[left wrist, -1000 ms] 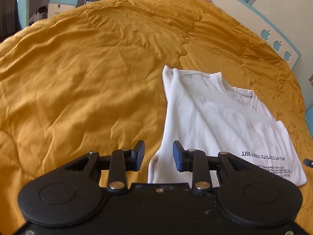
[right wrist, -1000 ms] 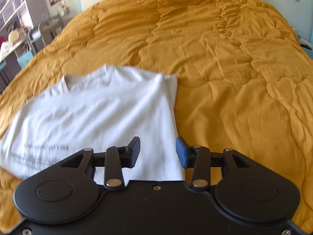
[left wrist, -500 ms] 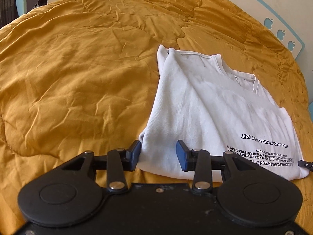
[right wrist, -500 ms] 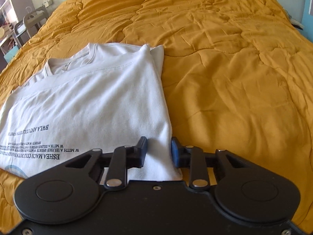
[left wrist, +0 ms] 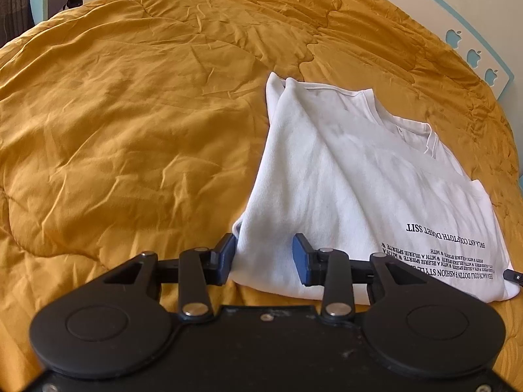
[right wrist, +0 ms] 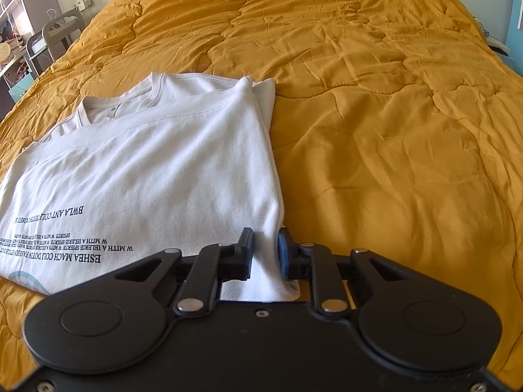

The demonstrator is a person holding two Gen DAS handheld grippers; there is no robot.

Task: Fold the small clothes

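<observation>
**Left wrist and right wrist: both grippers at the near hem of the shirt**

Left wrist view: I am holding my left gripper (left wrist: 264,254) low over the near-left corner of the white T-shirt (left wrist: 353,189), which is lying folded on the mustard-yellow bed cover (left wrist: 130,124). My jaws are standing apart, the cloth corner between them; the left pad is touching the folded edge, the right pad is sitting on top without pinching.

Right wrist view: I am closing my right gripper (right wrist: 265,253) on the shirt's near-right corner (right wrist: 268,271). White fabric is bunching up between both pads, which are pressing against it. The printed text is reading upside down towards me.
</observation>
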